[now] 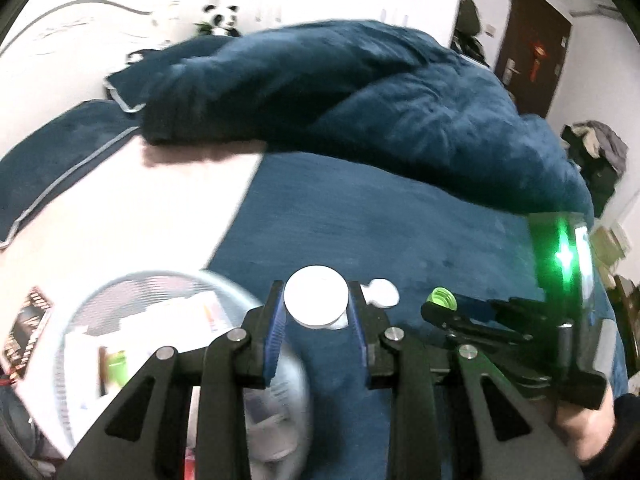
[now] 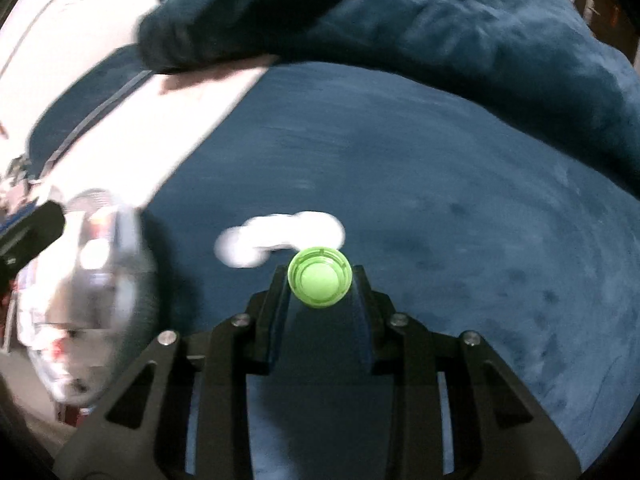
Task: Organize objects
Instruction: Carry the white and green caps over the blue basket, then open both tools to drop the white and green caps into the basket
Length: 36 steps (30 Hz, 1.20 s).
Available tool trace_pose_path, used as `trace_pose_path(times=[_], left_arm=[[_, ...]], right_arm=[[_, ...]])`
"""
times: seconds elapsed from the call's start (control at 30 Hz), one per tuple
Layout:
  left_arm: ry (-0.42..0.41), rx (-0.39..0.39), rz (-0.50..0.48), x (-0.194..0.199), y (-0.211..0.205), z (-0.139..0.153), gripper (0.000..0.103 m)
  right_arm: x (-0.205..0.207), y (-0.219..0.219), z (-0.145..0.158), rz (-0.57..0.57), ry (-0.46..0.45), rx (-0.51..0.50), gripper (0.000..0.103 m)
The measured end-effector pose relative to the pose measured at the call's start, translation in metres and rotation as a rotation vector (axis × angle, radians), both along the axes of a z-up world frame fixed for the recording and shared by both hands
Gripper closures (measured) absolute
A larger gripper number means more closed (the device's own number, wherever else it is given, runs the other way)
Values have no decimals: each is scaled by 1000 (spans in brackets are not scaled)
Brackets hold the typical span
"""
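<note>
I am working in a home bedroom. Most of my left wrist view is taken up by a bed with a dark blue plush cover and a rumpled blue duvet. A panda soft toy sits at the far side by the white wall. A brown door stands on the right, with clothes heaped beside it.

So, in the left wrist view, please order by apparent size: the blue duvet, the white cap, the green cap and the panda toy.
1. blue duvet, by far the largest.
2. white cap, held in the left gripper; nearness to the camera enlarges it.
3. panda toy and green cap, held in the right gripper: they look about alike, so I leave them unranked.
</note>
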State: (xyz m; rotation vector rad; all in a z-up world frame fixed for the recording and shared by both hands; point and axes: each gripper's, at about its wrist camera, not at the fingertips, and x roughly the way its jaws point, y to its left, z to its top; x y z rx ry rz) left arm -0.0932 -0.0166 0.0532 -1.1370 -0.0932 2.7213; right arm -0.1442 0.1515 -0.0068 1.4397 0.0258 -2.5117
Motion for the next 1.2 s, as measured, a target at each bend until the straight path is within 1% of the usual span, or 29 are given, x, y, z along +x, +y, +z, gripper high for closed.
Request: trace_pose_path(times=[0.1, 0.23, 0.33, 0.4, 0.53, 0.63, 0.7, 0.83, 1.07, 1.13, 1.2], left_arm=[[6, -33, 47, 16, -38, 7, 73], [-15, -57, 117, 31, -82, 2, 73], [-44, -59, 162, 36, -106, -10, 73], [-68, -54, 180, 35, -116, -20, 73], [-95, -43, 204, 32, -123, -35, 73], [-110, -10, 207, 27, -126, -38, 73], [-118, -4, 206, 26, -126, -41, 73], [-139, -14, 206, 26, -123, -48, 73], [-140, -28, 222, 27, -124, -47, 73], [-141, -37, 230, 27, -125, -48, 68], [-132, -40, 236, 28, -126, -46, 45]], right_arm=[[23, -41, 20, 77, 28, -51, 73], [42, -84, 30, 155, 50, -93, 73], [48, -96, 32, 165, 57, -135, 73], [49, -95, 29, 154, 53, -168, 72], [44, -87, 22, 119, 13, -230, 72], [45, -87, 20, 103, -3, -245, 72], [46, -88, 19, 105, -13, -249, 72], [48, -93, 15, 121, -28, -248, 72], [43, -103, 8, 144, -66, -276, 72], [41, -104, 4, 142, -87, -282, 72], [39, -104, -1, 145, -122, -307, 71]])
